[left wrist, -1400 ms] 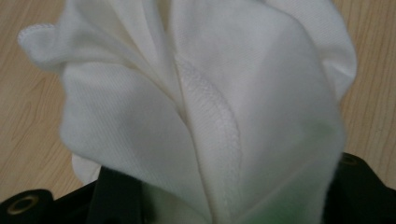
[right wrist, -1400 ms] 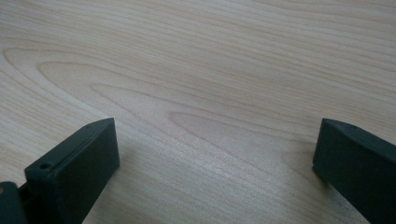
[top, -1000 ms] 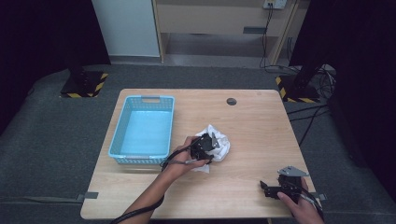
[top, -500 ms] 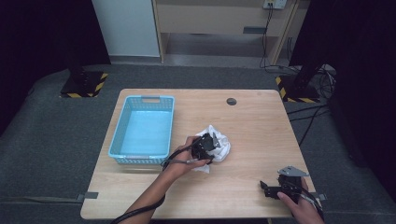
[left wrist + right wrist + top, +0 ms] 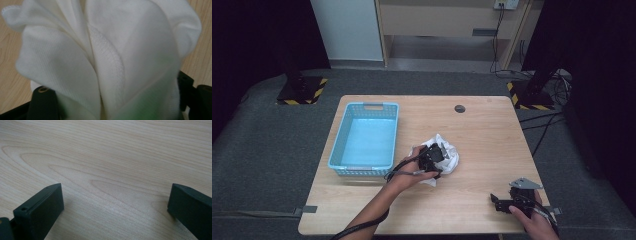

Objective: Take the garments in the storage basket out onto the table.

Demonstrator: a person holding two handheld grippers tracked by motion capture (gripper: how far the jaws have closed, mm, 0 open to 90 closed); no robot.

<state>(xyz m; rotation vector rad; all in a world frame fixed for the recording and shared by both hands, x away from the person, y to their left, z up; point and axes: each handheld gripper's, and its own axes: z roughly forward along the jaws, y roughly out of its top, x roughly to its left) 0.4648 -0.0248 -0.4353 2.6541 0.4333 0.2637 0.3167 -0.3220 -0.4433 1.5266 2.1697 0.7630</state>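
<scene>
Seen from above beside blue basket: left gripper, jaws just opening, white cloth bunched between; close up, right gripper spread over bare surface

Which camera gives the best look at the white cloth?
The left gripper view: the white cloth is close up, folds and stitched hem clear, bunched between the jaws. The high view shows it small and crumpled on the table, beside the blue basket. The right gripper view shows bare wood.

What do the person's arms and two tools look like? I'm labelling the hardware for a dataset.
Both tools are black. The left tool trails a black cable; the right tool carries a grey three-cornered plate on top. Its jaws are flat, dark wedge-shaped blocks. Both forearms are bare, with no sleeves.
</scene>
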